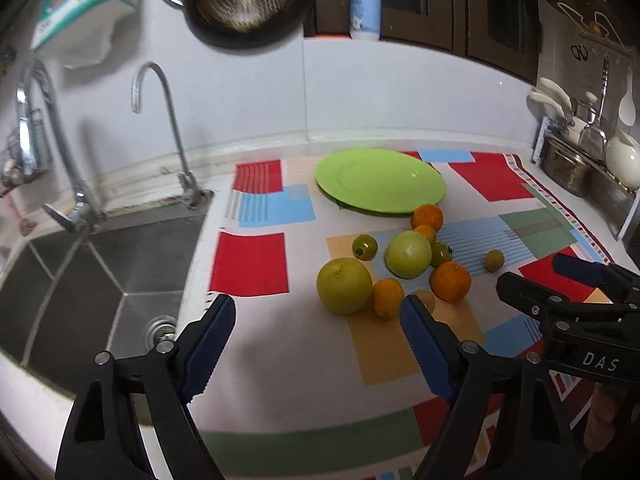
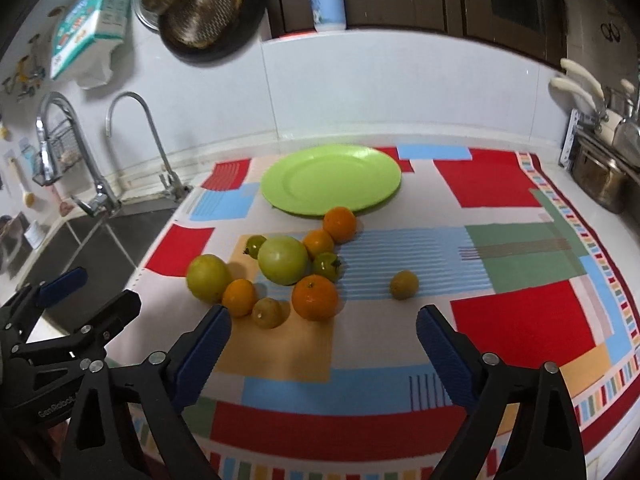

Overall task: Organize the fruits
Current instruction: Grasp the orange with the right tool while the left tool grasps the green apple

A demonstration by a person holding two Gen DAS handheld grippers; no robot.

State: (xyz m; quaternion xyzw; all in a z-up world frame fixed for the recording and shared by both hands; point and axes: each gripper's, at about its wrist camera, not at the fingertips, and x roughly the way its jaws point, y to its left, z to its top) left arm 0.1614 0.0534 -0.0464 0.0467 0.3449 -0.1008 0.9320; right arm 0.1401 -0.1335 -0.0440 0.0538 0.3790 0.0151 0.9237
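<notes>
With both the left gripper (image 1: 316, 316) and right gripper (image 2: 324, 326) spread wide and empty above the fruits (image 2: 282, 260) clustered just before the bare green plate (image 2: 330, 178), a careless nudge risked rolling them away.

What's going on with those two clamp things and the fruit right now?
Left gripper open, holding nothing. Right gripper open, holding nothing. Fruits loose on cloth, green plate bare. Nothing blocking.

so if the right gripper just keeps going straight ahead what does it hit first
Probably the big orange: it lies nearest ahead of the open right gripper, slightly left of centre. The small yellowish fruit sits close by; depth is hard to judge.
</notes>
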